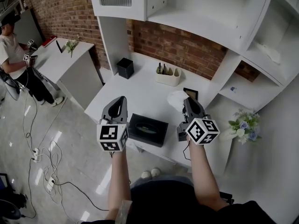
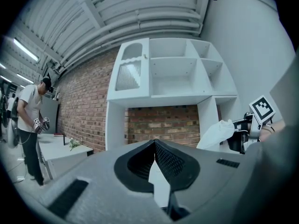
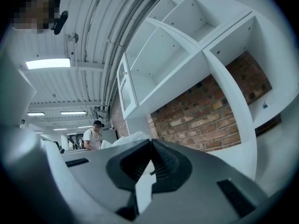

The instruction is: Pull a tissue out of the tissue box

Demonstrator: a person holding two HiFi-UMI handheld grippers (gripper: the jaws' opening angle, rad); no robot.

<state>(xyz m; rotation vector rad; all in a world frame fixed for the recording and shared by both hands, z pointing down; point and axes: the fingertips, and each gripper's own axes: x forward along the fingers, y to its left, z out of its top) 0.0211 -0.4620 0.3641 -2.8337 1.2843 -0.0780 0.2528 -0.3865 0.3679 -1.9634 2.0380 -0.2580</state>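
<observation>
A black tissue box (image 1: 148,129) lies on the white desk (image 1: 140,92), between my two grippers. My right gripper (image 1: 187,100) is to the right of the box and level, shut on a white tissue (image 1: 176,99) that hangs free of the box. In the right gripper view the tissue (image 3: 125,139) bulges out past the closed fingertips. Seen from the left gripper view, the tissue (image 2: 216,133) sticks out of the right gripper (image 2: 239,133). My left gripper (image 1: 120,100) hovers left of the box, its jaws meeting at the tips (image 2: 155,142) with nothing between them.
On the desk behind stand a black cube holder (image 1: 125,67), a white tray of small bottles (image 1: 168,76) and a small dark frame (image 1: 190,93). White shelves rise above. Flowers (image 1: 244,125) sit at the right. A person (image 1: 10,48) stands far left; cables (image 1: 44,157) lie on the floor.
</observation>
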